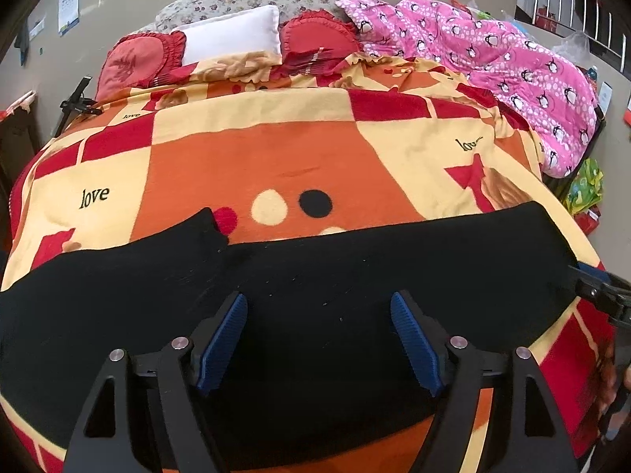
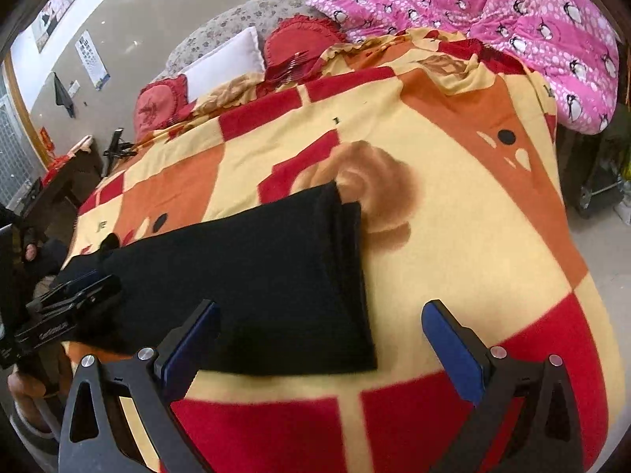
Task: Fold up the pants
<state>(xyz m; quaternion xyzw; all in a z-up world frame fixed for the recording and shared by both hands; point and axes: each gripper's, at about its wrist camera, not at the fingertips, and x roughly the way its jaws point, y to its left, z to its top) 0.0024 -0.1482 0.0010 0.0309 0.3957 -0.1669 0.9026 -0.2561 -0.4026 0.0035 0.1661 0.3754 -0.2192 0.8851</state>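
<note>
Plush patterned blanket [image 1: 276, 149], flat black pants [image 1: 315, 276]

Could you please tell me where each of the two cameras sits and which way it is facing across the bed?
Left wrist: on the left gripper, open above the middle of the black pants, facing the pillows; the other gripper's tip shows at right.
Right wrist: on the right gripper, open over the pants' end and the blanket; the left gripper shows at far left.
Shared: pants, blanket, pillows, pink quilt.
</note>
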